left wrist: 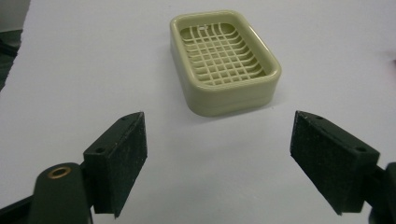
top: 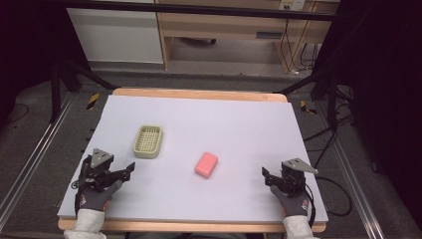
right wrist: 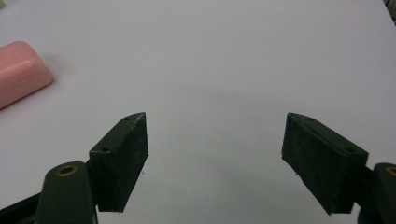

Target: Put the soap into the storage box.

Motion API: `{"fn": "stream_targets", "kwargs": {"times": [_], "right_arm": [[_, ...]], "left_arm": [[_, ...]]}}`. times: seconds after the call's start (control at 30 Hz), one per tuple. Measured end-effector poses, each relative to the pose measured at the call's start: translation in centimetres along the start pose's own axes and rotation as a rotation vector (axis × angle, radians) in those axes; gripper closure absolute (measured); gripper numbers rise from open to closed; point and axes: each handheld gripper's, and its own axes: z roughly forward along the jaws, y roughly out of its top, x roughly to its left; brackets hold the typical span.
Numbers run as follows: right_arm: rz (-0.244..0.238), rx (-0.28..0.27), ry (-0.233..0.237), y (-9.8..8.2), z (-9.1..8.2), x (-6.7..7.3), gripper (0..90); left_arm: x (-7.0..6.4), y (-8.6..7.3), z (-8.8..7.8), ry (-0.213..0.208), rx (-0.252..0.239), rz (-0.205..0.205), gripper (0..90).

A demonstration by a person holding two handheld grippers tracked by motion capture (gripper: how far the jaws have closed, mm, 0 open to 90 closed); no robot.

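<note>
Plainly unmarked pink soap [top: 206,164], dish [top: 148,141]

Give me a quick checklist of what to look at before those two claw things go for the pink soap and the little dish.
1. Left gripper open, nothing between its jaws: ok.
2. Right gripper open, nothing between its jaws: ok.
3. Pink soap lies flat on the table, apart from both grippers: ok.
4. Soap dish upright with nothing in it: ok.
5. Bare table between soap and dish: ok.
6. Whether the soap is slippery: cannot tell.
</note>
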Motion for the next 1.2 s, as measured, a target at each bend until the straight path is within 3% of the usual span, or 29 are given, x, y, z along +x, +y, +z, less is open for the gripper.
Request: {"fn": "stream_targets", "kwargs": {"times": [0.67,1.2], "right_arm": [[-0.021,0.003,-0.016,0.0,0.1,0.1,23.0],[-0.026,0.011,-0.025,0.0,0.1,0.3,23.0]], "left_arm": [[-2.3,2.0,-0.2,-0.059,-0.015,0.03,18.4],[-5.3,4.5,0.6,-0.09,-0.016,0.111,20.6]]}}
